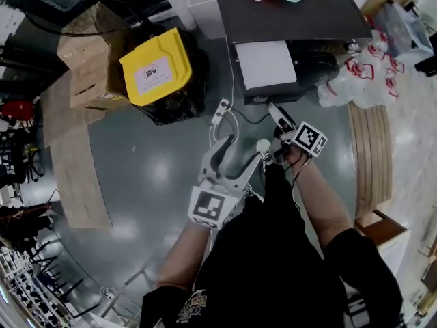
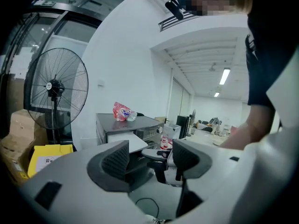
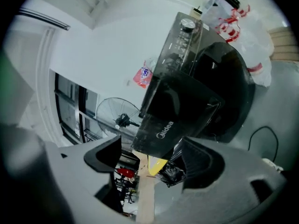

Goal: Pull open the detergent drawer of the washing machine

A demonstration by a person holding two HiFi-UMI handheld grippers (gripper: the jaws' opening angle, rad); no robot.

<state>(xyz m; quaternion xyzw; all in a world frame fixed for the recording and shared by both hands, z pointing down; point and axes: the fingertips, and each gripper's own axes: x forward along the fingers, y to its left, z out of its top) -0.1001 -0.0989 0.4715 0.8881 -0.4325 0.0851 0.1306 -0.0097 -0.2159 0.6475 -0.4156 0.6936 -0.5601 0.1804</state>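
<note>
From the head view, the washing machine [image 1: 300,19] stands at the far end of the grey floor. Its detergent drawer [image 1: 266,63] is on the machine's left side and already juts out toward the near side, its white top showing. The right gripper [image 1: 276,118] reaches up to just short of the drawer's front edge (whether it touches I cannot tell). The left gripper [image 1: 242,149] hangs nearer and to the left, apart from the machine. Left of the washer sits a bin with a yellow lid [image 1: 156,67], with cardboard boxes [image 1: 85,67] further left. Plastic bags [image 1: 358,77] are heaped at the machine's right.

In the left gripper view, its two dark pads [image 2: 116,160] are spread wide and nothing is pinched. Past them the pulled-out drawer shows as a pale slab sticking out of the machine's front. A red packet [image 2: 121,111] lies on the washer's lid, and a standing fan [image 2: 54,85] is at the far left.

The right gripper view is rolled, so the machine leans across it. The drawer's dark front (with white lettering) juts toward the camera, just above the gap between the jaws. The jaws stand apart and their pads press on nothing. The round dark door [image 3: 229,92] is to the right of the drawer, with a knob [image 3: 188,24] on the control panel above it.
</note>
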